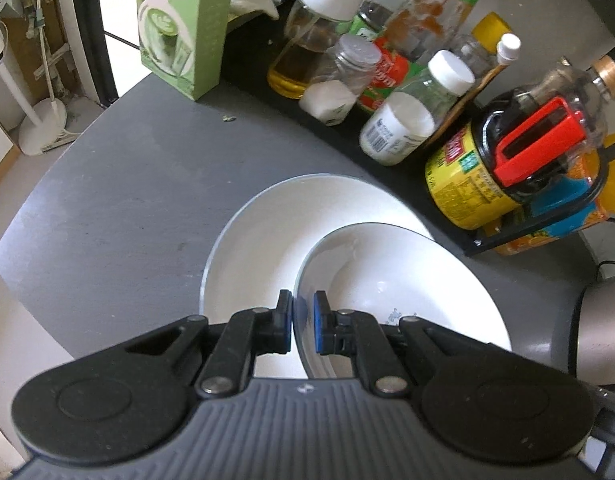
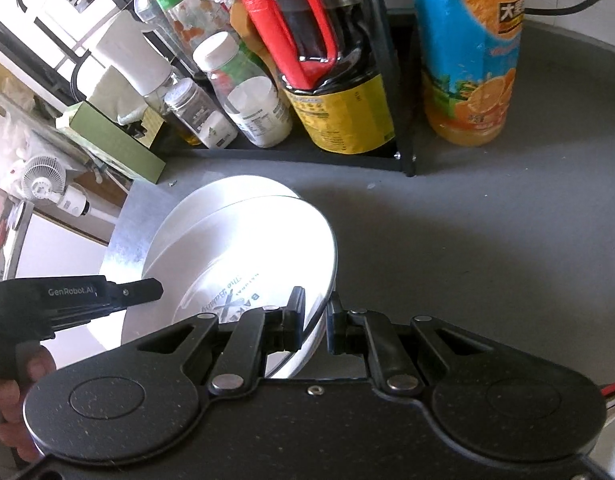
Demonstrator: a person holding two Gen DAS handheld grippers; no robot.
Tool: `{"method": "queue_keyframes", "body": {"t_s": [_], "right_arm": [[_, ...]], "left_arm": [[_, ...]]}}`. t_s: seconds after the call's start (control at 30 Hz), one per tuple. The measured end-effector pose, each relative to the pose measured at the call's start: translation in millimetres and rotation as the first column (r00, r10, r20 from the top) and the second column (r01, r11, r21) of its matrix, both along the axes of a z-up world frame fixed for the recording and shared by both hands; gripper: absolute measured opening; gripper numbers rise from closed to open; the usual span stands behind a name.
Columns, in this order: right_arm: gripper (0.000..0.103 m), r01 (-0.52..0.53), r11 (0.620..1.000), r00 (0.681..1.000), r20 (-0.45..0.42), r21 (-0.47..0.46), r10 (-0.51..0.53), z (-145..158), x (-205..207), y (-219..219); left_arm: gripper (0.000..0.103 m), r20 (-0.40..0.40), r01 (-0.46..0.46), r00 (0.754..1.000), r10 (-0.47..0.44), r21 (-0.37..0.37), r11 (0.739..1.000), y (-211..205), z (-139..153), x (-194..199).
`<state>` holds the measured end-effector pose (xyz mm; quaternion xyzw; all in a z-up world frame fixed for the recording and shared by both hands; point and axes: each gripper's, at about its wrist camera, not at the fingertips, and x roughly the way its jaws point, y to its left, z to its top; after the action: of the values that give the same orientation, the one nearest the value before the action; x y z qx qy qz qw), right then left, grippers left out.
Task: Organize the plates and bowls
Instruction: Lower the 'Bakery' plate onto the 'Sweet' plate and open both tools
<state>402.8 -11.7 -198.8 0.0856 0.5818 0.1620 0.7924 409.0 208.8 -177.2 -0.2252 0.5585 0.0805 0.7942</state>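
White bowl [image 1: 387, 280] sits tilted on a larger white plate [image 1: 259, 240] on the grey table [image 1: 107, 200], near the condiment rack [image 2: 403, 128]. Left gripper [image 1: 302, 322] and right gripper [image 2: 316, 322] each clamp the bowl's rim on opposite sides.

Black linkage grippers [image 1: 303, 322] with silver pivot screws, blue-padded jaws, ribbed grey housing, white "GenRobot.AI" lettering.

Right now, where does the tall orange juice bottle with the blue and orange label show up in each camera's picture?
Left wrist view: the orange juice bottle sits at the far right edge, mostly hidden behind the black rack.
Right wrist view: the bottle stands in full view, upper right, on the grey table.
Shared landmark: the yellow-labelled jug with the red handle, beside the bottle.
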Motion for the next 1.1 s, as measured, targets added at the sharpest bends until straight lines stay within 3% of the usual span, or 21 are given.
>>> {"method": "queue_keyframes", "body": {"t_s": [0.7,1.1], "right_arm": [[0.011,-0.004,0.995,1.000,-0.021,-0.095,0.002,-22,-12,20],[0.016,-0.078,0.986,0.997,-0.012,-0.146,0.077,-30,-11,37]], "left_arm": [[0.009,-0.039,0.068,0.997,-0.068,0.004,0.998,13,-22,-3],[0.009,-0.030,0.061,0.998,-0.059,0.050,0.997,11,-28,-9]]}}
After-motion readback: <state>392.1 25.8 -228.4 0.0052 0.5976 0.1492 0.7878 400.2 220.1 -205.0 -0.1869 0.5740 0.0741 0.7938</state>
